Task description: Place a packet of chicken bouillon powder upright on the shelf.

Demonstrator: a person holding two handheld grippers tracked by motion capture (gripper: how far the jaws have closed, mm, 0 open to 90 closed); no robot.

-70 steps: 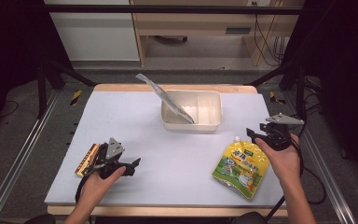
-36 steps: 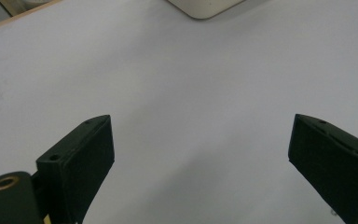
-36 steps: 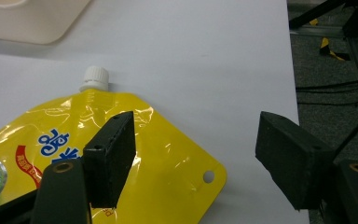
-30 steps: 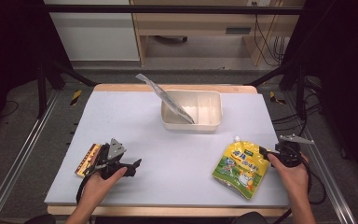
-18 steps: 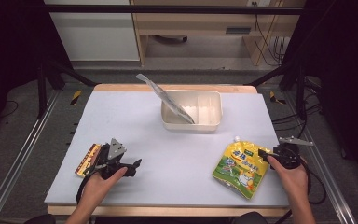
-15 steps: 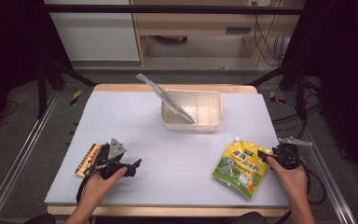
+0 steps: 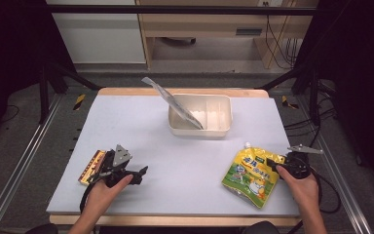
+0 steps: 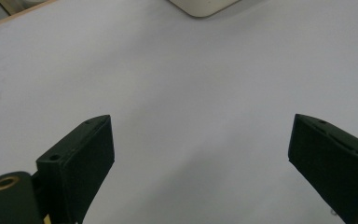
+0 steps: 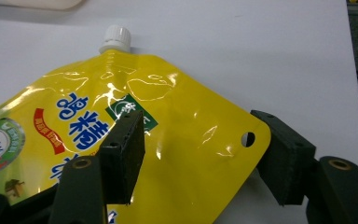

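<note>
right gripper view: the right gripper (image 9: 198, 156) straddles the yellow spout pouch's (image 9: 135, 140) punched corner, jaws closing in, not yet pinching; pouch flat, near right on the table (image 7: 126, 122); left gripper (image 8: 203, 158) gapes wide, holding nothing.

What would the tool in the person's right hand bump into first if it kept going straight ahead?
Most likely the yellow spouted plastic pouch: the right tool already straddles its punched corner, jaws just closing, pads seemingly not yet pressing.
</note>
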